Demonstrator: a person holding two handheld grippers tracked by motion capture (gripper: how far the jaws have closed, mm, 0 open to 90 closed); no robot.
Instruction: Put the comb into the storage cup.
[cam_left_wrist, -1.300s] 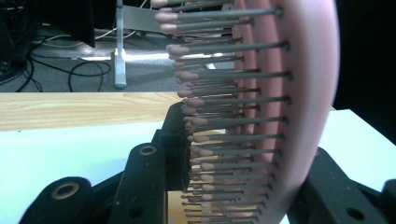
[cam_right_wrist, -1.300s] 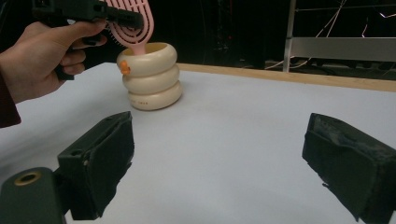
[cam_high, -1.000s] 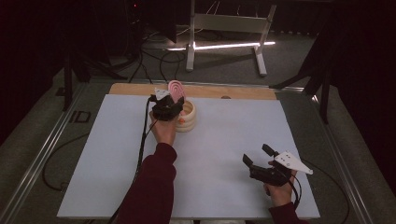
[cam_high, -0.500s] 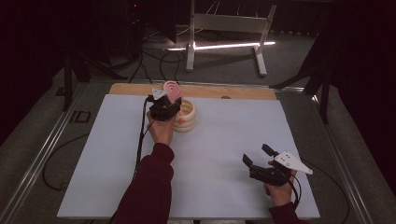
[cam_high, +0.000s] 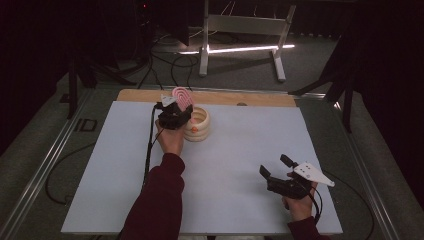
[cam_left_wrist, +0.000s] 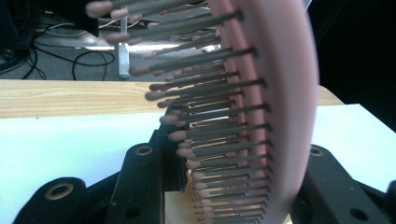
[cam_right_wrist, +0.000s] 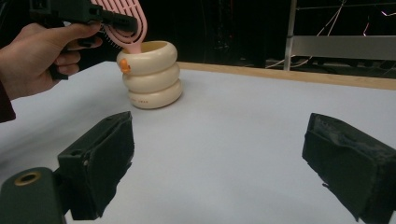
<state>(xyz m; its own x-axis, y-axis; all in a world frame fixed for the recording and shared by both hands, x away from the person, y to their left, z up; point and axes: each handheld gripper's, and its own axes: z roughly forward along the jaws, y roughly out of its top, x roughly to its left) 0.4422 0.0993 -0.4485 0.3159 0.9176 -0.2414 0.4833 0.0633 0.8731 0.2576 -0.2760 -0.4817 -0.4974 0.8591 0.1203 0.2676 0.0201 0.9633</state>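
- My left gripper was clenched on the pink hairbrush, its handle end dipping into the cream ringed holder at the worktop's far side.
- My right gripper stood released, holding nothing, well apart.

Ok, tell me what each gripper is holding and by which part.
The left gripper is shut on the pink hairbrush, clamped across its head, with the handle end down in the cream ringed holder. The right gripper is open and holds nothing.
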